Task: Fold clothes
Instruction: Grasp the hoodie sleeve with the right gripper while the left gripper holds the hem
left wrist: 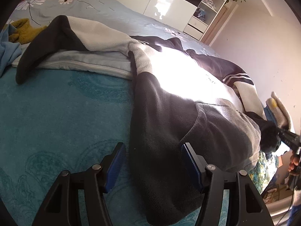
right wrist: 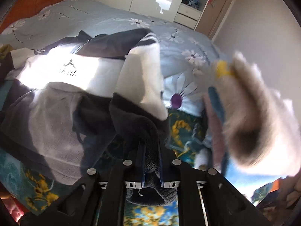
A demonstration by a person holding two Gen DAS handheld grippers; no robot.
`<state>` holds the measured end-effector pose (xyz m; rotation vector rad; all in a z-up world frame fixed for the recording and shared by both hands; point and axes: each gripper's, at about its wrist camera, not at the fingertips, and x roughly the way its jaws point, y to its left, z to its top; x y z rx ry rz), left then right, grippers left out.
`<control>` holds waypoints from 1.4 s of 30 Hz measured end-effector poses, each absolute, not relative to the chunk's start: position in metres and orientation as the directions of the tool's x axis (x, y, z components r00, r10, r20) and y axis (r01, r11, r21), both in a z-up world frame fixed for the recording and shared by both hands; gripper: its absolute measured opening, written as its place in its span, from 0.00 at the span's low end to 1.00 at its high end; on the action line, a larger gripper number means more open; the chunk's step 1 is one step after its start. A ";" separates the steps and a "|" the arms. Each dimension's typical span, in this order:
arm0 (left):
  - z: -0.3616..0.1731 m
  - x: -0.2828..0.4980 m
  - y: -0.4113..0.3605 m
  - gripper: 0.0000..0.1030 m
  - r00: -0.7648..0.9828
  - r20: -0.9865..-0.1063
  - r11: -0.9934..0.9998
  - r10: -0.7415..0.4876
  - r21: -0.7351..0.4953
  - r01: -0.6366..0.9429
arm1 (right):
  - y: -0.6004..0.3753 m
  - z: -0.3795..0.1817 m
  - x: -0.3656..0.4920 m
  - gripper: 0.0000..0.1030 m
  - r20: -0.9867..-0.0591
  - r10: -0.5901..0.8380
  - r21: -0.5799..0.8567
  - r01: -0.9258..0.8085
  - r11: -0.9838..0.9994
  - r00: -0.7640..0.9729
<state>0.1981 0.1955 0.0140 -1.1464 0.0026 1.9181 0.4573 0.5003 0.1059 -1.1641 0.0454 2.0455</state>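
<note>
Blue cloth (left wrist: pixel 7 50) and mustard garment (left wrist: pixel 22 31) at bed's left edge. Fleece (left wrist: pixel 169 101) spread across teal blanket (left wrist: pixel 62 113), mid-bed. Left gripper (left wrist: pixel 153 166) low over blanket, jaws wide, straddling dark hem. Right gripper (right wrist: pixel 152 162) clamps dark sleeve end. Blurred folded pile (right wrist: pixel 250 116) beside it, right.

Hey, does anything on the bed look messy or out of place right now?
Mostly the fleece jacket: it lies rumpled, one dark sleeve flung out over a folded blanket. The right claw is shut on its other dark sleeve. The left claw is open at the hem. Nothing looks torn or spilled.
</note>
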 end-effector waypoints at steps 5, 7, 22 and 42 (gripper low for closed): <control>0.013 0.196 0.195 0.64 -0.190 -0.712 -0.623 0.676 -0.413 -0.664 | 0.547 0.143 0.454 0.12 -0.661 0.719 -0.379 -0.731 -0.567 -0.215; 0.012 0.195 0.198 0.64 -0.184 -0.710 -0.621 0.680 -0.423 -0.660 | 0.560 0.134 0.451 0.12 -0.692 0.688 -0.343 -0.740 -0.578 -0.217; 0.007 0.211 0.203 0.65 -0.196 -0.704 -0.618 0.683 -0.414 -0.668 | 0.458 0.137 0.464 0.61 -0.646 0.459 -0.149 -0.489 -0.859 -0.610; 0.006 0.210 0.170 0.09 -0.218 -0.621 -0.619 0.752 -0.555 -0.556 | 0.485 0.083 0.427 0.11 -0.685 0.126 0.356 -0.481 -0.802 -0.717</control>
